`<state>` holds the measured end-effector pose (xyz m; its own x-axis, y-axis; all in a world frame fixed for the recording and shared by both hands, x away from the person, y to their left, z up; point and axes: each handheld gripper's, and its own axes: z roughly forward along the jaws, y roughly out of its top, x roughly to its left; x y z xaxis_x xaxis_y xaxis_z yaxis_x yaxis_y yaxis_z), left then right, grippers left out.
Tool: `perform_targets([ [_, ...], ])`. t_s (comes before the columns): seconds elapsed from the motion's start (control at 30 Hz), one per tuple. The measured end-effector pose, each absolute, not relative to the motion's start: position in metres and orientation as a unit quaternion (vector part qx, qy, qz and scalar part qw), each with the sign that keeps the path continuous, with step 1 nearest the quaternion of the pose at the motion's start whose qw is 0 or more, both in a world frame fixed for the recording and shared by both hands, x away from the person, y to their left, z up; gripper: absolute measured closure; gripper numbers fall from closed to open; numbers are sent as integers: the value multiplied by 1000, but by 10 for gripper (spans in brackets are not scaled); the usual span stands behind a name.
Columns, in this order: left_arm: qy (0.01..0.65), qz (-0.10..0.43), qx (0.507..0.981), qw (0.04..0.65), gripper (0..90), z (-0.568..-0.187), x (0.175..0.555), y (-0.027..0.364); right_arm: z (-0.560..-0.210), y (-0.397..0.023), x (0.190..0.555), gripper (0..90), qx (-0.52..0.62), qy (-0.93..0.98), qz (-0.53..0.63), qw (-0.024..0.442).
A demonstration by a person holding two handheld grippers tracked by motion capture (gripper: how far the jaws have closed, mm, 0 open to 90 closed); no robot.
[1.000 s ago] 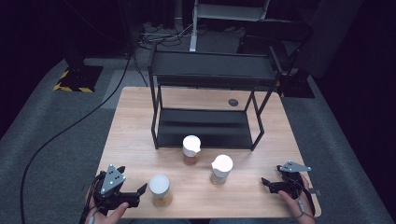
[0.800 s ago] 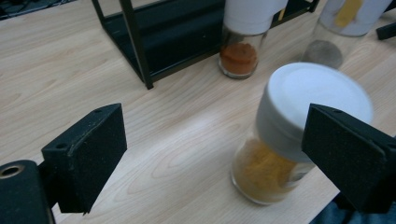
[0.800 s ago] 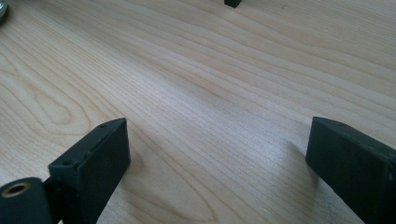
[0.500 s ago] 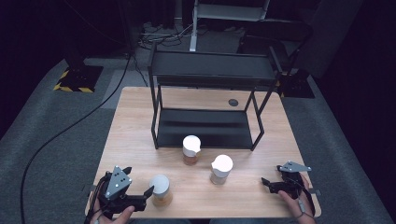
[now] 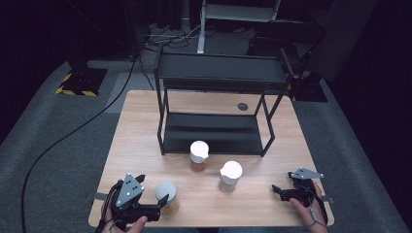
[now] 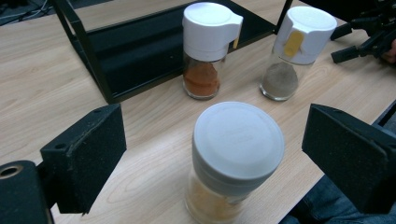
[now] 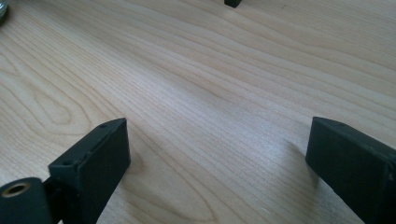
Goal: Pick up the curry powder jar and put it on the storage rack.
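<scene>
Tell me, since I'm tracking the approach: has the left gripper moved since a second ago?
Yes. The left gripper moved rightward toward the grey-lidded jar.

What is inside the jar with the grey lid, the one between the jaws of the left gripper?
The grey-lidded jar holds a yellow-orange powder, visible through its glass below the lid. The lid covers the top, so how full it is cannot be seen.
</scene>
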<state>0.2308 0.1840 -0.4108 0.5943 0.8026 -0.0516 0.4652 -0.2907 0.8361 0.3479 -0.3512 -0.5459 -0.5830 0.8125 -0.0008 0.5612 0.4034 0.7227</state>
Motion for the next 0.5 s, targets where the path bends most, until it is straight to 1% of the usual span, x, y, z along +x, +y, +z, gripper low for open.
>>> perform_targets([
  [0.5, 404, 182, 782, 439, 58, -419, 236, 165, -546, -351, 348, 64, 420, 819, 348, 178],
])
